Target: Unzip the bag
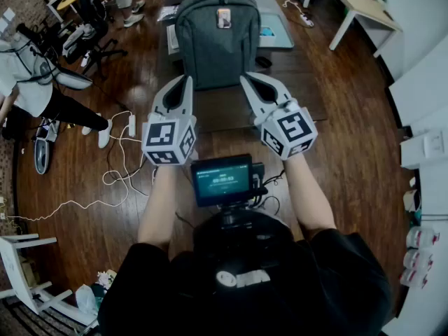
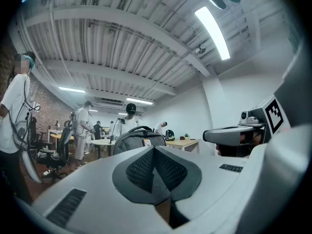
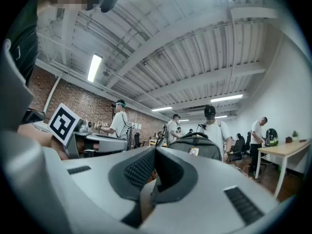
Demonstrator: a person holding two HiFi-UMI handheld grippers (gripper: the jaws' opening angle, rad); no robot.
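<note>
A grey backpack stands upright on a dark table, with an orange tag near its top and its zip closed as far as I can see. My left gripper is held level just short of the bag's lower left, its jaws shut on nothing. My right gripper is level beside it, near the bag's lower right, also shut and empty. In the left gripper view the backpack rises beyond the closed left gripper. In the right gripper view the backpack shows past the closed right gripper.
A laptop or tablet lies behind the bag on the table. A small screen is mounted at my chest. Cables trail on the wooden floor at left. A pale desk stands at the back right; people stand around the room.
</note>
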